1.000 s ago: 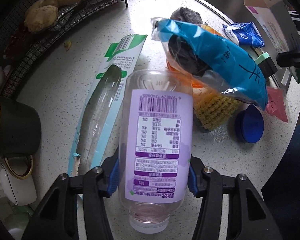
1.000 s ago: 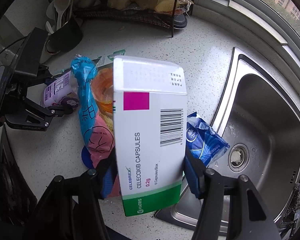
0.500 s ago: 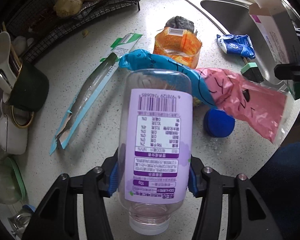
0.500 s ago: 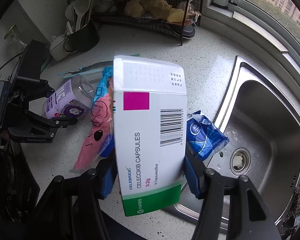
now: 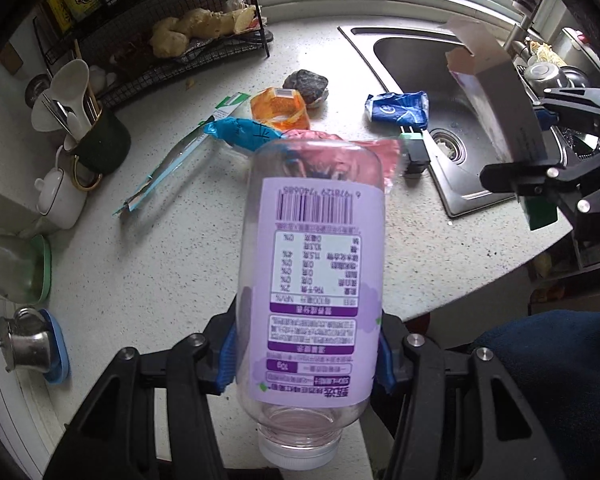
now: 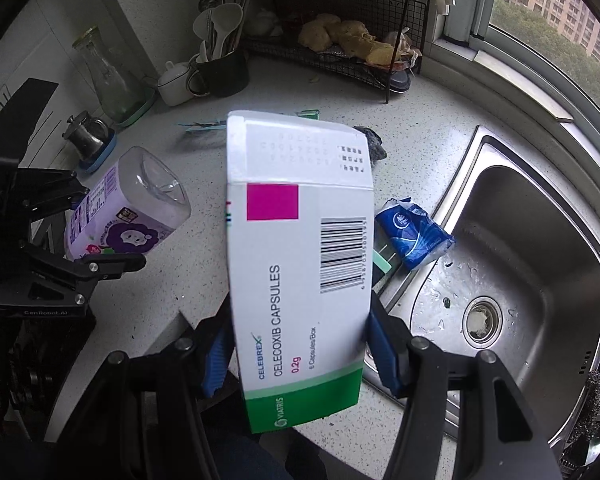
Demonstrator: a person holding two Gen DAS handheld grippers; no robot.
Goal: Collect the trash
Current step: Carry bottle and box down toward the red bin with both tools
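left gripper (image 5: 306,354): i have its blue pads clamped on the sides of an empty clear bottle (image 5: 310,276) with a purple label, white cap toward the camera, held in the air over the counter edge. right gripper (image 6: 298,354): pads pressed against both sides of a white celecoxib capsule box (image 6: 300,256) with a green band, also held off the surface. surface: pale speckled stone countertop (image 5: 148,264), curved front edge, with a stainless sink (image 6: 540,248) set in on the right, its drain visible. trash lying on the counter: a blue and pink snack bag (image 5: 248,136) partly hidden behind the bottle, an orange wrapper (image 5: 280,110) just beyond it, a dark lump (image 5: 306,84) touching the wrapper's far side, a blue tissue pack (image 6: 414,232) at the sink rim, a long clear-and-green package (image 5: 180,164) to the left. room: black wire rack (image 6: 340,56) with ginger at the back corner, dark utensil cup (image 6: 220,74) with white spoons, a white teapot (image 5: 60,196) beside it, glass carafe (image 6: 108,80) on a green tray, window (image 6: 556,4) behind the sink showing buildings and trees.
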